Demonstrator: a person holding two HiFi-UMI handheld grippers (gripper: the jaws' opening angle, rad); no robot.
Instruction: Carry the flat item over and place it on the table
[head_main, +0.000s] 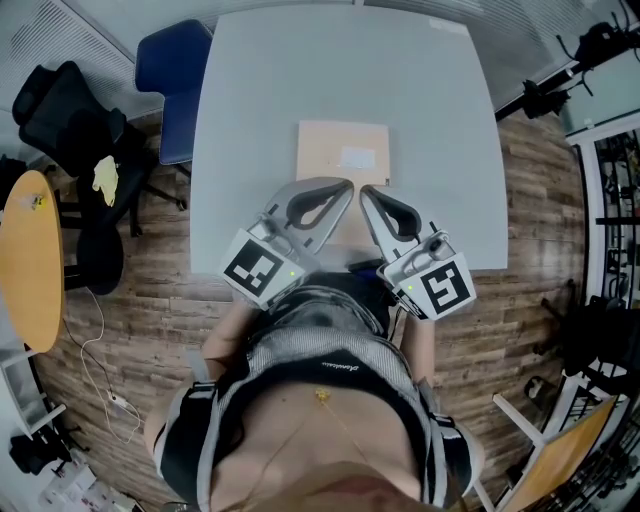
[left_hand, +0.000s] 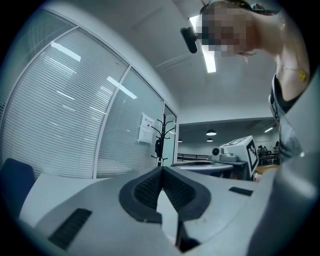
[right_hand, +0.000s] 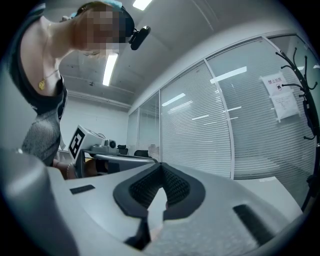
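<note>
The flat tan parcel (head_main: 330, 150), with a white label (head_main: 357, 157), lies on the grey bench (head_main: 250, 120) near the middle, somewhat toward the person. In the head view the tips of both claws overlap its near part; contact cannot be told. The left claw (head_main: 347, 184) (left_hand: 161, 170) has its jaws pressed together with nothing between them, and so has the right claw (head_main: 364, 190) (right_hand: 160, 165). The two sit side by side, tips almost meeting. A blue chair (head_main: 170, 80) stands at the bench's far left corner, and a black office chair (head_main: 70, 130) stands further left.
</note>
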